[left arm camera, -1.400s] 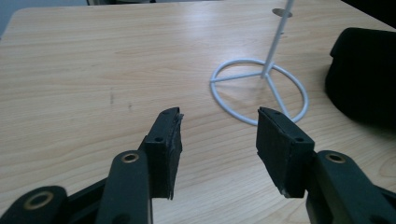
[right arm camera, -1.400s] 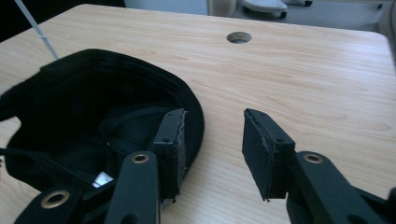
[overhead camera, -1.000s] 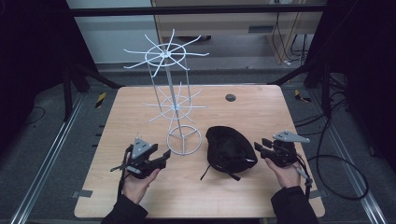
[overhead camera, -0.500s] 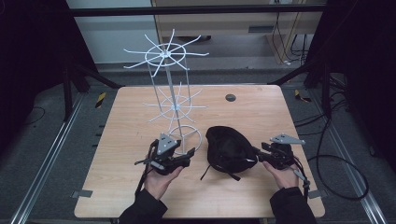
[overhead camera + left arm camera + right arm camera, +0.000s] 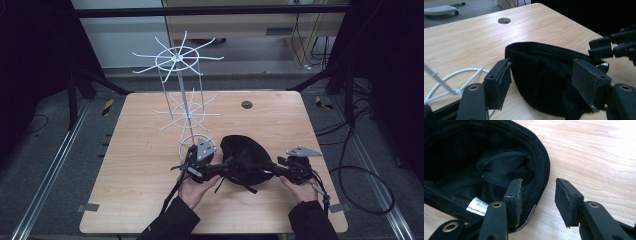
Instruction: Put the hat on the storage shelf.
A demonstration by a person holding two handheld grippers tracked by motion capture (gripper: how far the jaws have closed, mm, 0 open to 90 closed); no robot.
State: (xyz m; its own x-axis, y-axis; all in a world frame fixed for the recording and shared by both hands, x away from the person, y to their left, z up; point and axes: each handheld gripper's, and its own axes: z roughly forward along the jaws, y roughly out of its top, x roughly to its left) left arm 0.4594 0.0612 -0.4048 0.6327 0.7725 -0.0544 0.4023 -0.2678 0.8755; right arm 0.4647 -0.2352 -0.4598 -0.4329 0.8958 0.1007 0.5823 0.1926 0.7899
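Black cap point(image 5: 245, 157) lies upside down on bench point(image 5: 135, 150): judged light, soft, floppy; best taken at stiff rim. Left gripper point(image 5: 544, 85) jaws have just been opening, apart around rim, nothing clamped. Right gripper point(image 5: 537, 200) apart, astride rim edge, unclamped.

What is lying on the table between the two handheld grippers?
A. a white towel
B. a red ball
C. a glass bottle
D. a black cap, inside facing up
D: a black cap lies on the wooden table between the left gripper and the right gripper, and the right gripper view shows its lining and white label.
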